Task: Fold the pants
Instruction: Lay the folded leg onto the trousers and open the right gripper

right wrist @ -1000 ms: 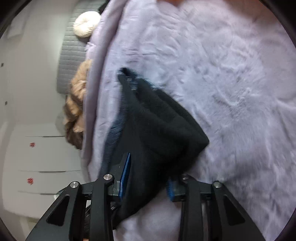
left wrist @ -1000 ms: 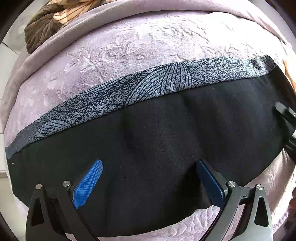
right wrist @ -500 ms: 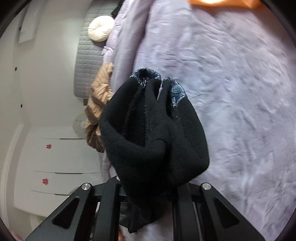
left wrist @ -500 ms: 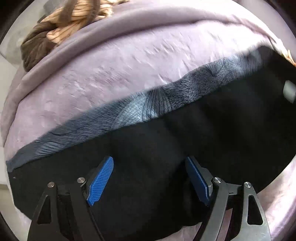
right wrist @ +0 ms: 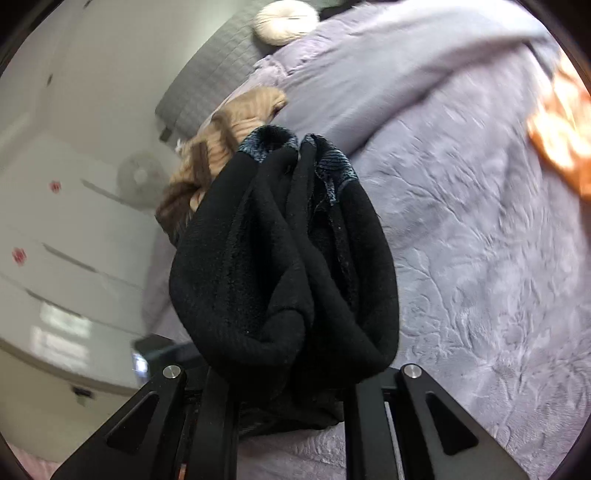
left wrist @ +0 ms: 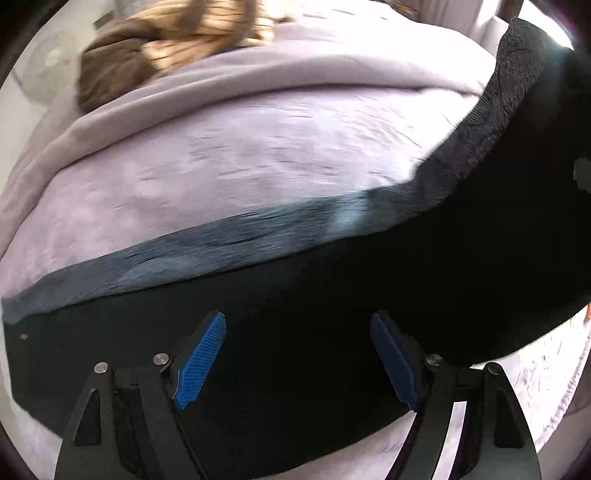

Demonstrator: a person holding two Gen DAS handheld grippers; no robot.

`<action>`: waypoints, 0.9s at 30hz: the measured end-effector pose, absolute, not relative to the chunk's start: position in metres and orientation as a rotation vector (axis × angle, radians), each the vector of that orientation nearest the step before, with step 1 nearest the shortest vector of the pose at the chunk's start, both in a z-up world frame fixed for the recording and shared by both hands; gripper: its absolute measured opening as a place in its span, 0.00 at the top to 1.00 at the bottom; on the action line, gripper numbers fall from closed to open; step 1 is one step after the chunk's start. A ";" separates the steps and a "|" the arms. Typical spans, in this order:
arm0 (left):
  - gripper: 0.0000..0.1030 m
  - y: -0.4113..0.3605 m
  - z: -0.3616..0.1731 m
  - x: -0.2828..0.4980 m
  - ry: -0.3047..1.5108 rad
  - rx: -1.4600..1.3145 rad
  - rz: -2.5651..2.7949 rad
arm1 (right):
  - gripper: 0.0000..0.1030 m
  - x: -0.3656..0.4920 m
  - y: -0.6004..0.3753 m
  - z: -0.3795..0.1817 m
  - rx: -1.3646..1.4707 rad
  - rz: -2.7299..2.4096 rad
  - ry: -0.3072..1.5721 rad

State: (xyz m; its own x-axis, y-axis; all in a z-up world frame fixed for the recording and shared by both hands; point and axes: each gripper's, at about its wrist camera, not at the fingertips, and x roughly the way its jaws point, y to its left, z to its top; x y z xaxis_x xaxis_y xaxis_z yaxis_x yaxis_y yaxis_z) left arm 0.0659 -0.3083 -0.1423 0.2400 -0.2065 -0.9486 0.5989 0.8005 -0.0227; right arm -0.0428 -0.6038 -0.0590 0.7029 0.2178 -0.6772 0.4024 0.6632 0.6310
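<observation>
Two grippers are seen over a lilac bedspread (left wrist: 229, 155). Pants (left wrist: 332, 314), black with a grey patterned band along the far side, are laid across the bed's near edge in the left wrist view; their right end is raised off the bed toward that view's upper right corner.

Left gripper (left wrist: 299, 365): blue pads (left wrist: 201, 363) are spread wide, with black cloth seen between and beneath them. No pinch is made; contact with the cloth cannot be told.

Right gripper (right wrist: 291, 402): a bunched end of the pants (right wrist: 284, 266) is pinched between the fingers, which are pressed in on the cloth. The pads are hidden by it. The bunch is held up clear of the bedspread (right wrist: 480, 240), folds hanging over the fingers, grey band at the bunch's far tip.

A brown striped blanket (left wrist: 177, 44) is heaped at the bed's far edge, well apart from the pants. An orange item (right wrist: 561, 129) is seen at the right wrist view's right side, blurred. A cream round cushion (right wrist: 286, 20) is seen against the grey headboard (right wrist: 218, 70).
</observation>
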 end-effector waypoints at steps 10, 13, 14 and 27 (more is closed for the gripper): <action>0.21 -0.165 -0.133 0.098 1.265 0.301 -0.373 | 0.84 0.022 -0.454 -0.053 0.431 -0.100 0.995; 0.21 -0.131 -0.139 0.103 1.296 0.271 -0.321 | 0.79 0.046 -0.398 -0.081 0.304 -0.079 1.090; 0.21 -0.119 -0.141 0.105 1.304 0.260 -0.307 | 0.77 0.052 -0.378 -0.092 0.257 -0.074 1.129; 0.21 -0.067 -0.113 0.123 1.338 0.138 -0.407 | 0.42 -0.006 -0.304 -0.058 0.087 0.044 1.159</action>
State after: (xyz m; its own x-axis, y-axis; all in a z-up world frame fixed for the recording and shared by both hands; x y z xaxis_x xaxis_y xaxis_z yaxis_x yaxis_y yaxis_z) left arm 0.1230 -0.0668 -0.1133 0.1725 -0.2074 -0.9629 0.3636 0.9220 -0.1335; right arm -0.0059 -0.3036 -0.0582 0.4002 0.0799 -0.9129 0.0103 0.9957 0.0917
